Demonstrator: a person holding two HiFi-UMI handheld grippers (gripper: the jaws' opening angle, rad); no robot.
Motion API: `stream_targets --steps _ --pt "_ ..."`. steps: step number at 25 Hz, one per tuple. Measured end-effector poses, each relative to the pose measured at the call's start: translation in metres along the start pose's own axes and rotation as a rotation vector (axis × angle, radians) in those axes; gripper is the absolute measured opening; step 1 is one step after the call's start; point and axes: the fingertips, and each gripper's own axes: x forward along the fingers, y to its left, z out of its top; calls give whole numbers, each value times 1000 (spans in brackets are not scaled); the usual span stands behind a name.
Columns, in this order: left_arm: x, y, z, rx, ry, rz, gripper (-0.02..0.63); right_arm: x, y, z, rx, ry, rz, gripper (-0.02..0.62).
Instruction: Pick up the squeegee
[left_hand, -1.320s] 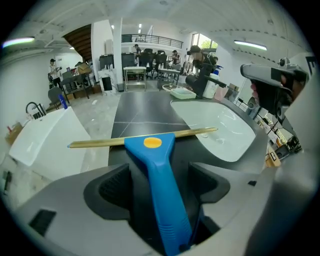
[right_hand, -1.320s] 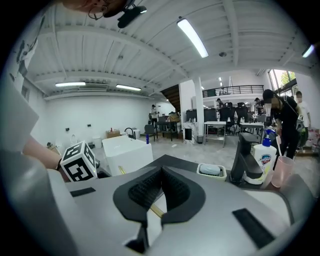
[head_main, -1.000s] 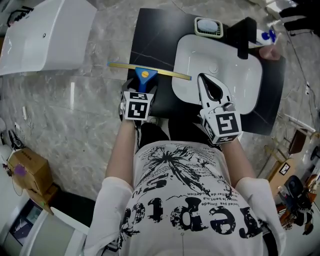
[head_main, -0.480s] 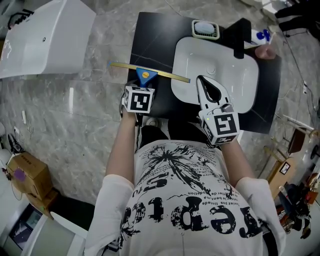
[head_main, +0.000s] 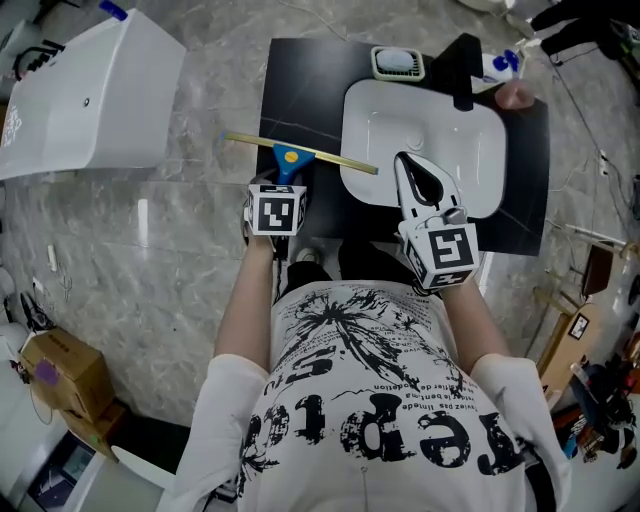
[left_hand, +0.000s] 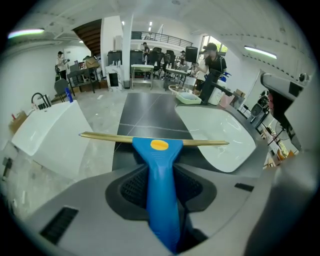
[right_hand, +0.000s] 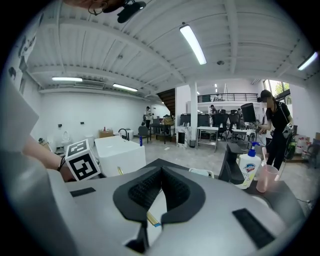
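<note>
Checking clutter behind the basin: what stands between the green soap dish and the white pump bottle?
A black faucet, between the green soap dish and the white pump bottle; the head view shows it.

smooth plastic squeegee (left_hand: 161, 190), glossy sink (head_main: 450, 130)

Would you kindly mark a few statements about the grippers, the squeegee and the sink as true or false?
1. The left gripper is closed on the squeegee by its handle. True; its jaws have just been closing on it.
2. The squeegee's handle is red. False: it is blue.
3. The right gripper holds a bottle. False: it holds nothing, its jaws together over the near edge of the sink.
4. A black faucet stands at the sink's far edge. True.
</note>
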Motion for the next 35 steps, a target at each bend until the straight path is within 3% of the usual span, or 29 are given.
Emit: stream_targets --steps 4,8,17,28,35 --pt "-22 -6 11 24 -59 -28 140 -13 4 9 -8 -19 -32 15" --pt "-57 -10 38 63 -175 -35 140 -28 8 21 -14 -48 -70 15" --pt "-154 -22 112 125 -503 -44 141 -63 7 56 -29 -137 -162 14" --pt "-279 -34 169 160 -895 -44 142 -97 13 97 -57 -249 -226 14" --pt "-318 -40 177 194 -1015 -25 143 -115 12 111 -59 -299 -236 14"
